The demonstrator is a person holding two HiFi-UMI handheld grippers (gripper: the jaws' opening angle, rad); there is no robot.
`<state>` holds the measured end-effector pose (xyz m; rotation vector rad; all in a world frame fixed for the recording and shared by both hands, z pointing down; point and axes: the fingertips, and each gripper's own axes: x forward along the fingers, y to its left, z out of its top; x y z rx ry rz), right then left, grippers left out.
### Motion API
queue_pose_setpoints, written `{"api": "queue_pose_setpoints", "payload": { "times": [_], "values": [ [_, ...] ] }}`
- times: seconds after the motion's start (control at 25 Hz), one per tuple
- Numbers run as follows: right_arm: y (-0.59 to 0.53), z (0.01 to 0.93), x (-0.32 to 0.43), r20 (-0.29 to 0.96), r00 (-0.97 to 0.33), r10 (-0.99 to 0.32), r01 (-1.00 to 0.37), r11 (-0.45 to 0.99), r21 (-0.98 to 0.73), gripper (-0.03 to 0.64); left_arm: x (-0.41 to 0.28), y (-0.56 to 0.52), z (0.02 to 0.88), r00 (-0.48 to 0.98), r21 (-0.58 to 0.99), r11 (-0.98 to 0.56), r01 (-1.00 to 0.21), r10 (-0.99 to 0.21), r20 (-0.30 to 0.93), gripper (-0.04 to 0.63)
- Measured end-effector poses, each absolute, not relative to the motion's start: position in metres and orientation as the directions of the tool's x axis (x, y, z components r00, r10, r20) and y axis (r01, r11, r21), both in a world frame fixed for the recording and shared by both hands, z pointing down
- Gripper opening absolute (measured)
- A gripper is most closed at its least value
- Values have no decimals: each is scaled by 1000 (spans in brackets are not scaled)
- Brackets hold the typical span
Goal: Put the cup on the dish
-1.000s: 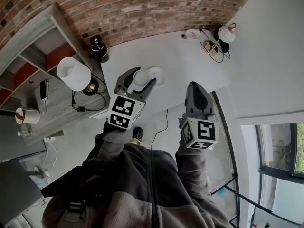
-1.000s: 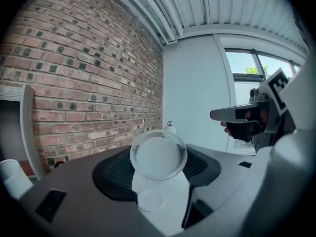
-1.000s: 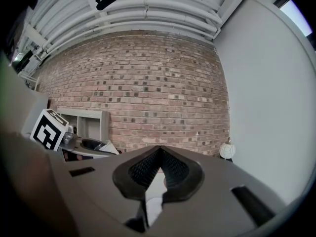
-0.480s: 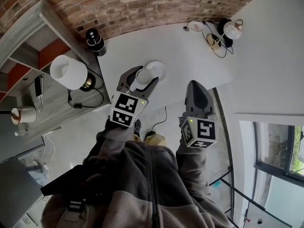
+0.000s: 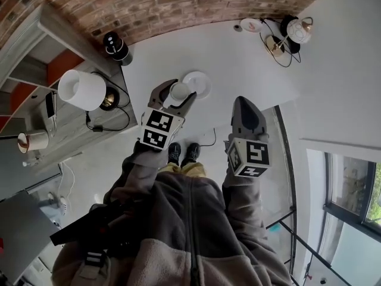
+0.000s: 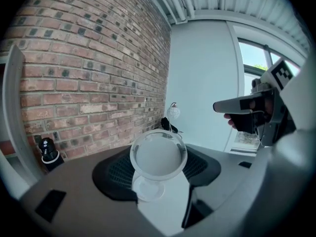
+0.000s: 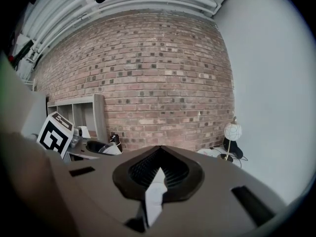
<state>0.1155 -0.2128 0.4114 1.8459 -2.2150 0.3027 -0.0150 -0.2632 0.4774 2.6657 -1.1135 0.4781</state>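
White table (image 5: 238,52); cup (image 6: 158,154) in left tongs (image 5: 177,94)

Smooth glossy cup (image 5: 178,91) and dish (image 5: 201,82), matt white table (image 5: 238,61), rough brick wall (image 5: 178,5).

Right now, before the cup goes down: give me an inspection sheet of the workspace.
Surface: white table, mostly bare.
Job's things: cup held at the near edge of the dish, apparently off the table; not set down yet.
Clutter: globe lamp and small plate at the far right corner; black cylinder at the far left corner.
Grippers: left gripper shut on the cup; right gripper shut, empty, held aside.
Cables: lamp cord looped on the table; another cord on the floor.
Surroundings: brick wall, shelf unit with a white lamp, window.
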Motion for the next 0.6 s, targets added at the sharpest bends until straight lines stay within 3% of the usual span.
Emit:
{"api": "queue_pose_setpoints", "payload": {
  "times": [0.6],
  "values": [
    [-238, 530, 136, 503, -237, -831, -971, 215, -104, 2, 25, -282, 605, 628, 114, -696, -709, -548, 552, 268]
  ]
}}
